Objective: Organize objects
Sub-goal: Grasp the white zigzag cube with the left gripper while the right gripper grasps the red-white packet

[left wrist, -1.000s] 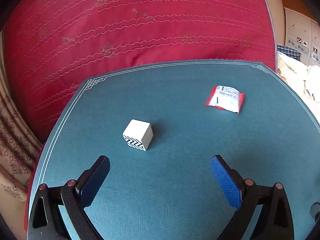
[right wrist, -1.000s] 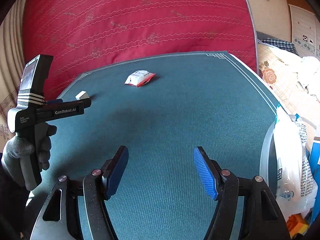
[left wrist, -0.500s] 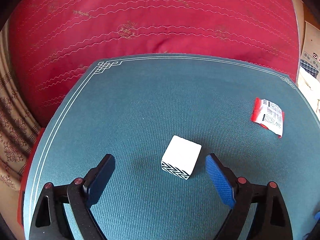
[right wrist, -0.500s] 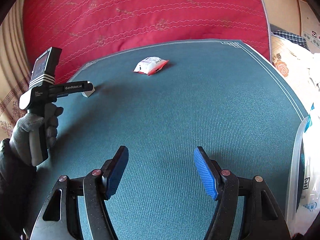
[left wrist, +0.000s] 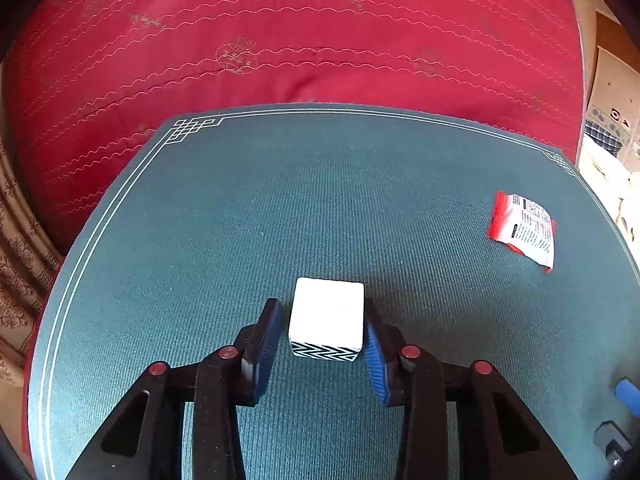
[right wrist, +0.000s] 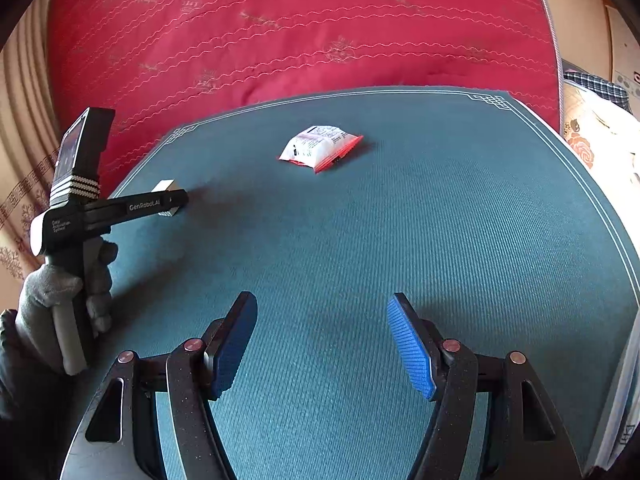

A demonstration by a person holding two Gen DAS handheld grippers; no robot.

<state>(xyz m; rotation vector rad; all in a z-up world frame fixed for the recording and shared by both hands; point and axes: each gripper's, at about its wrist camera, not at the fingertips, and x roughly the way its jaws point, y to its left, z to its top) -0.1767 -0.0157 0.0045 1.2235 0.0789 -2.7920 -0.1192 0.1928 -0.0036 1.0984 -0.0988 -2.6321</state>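
A white cube (left wrist: 326, 314) with a black zigzag band on its near face sits on the teal mat (left wrist: 280, 208). My left gripper (left wrist: 320, 328) has closed around the cube, one blue pad on each side of it. The cube still rests on the mat. In the right wrist view the cube (right wrist: 166, 192) is half hidden behind the left gripper (right wrist: 168, 202). A red and white snack packet (left wrist: 524, 230) lies to the right of the cube and shows in the right wrist view (right wrist: 320, 148). My right gripper (right wrist: 320, 340) is open and empty over the near mat.
A red quilted cushion (left wrist: 300, 40) rises behind the mat's far edge. Patterned fabric (left wrist: 16, 260) hangs at the left. A plastic bag (right wrist: 624, 392) lies off the mat's right edge. A gloved hand (right wrist: 52, 300) holds the left gripper.
My left gripper moved forward and closed its jaws around the white cube, which now sits squarely between the pads. My right gripper shifted slightly and stays open.
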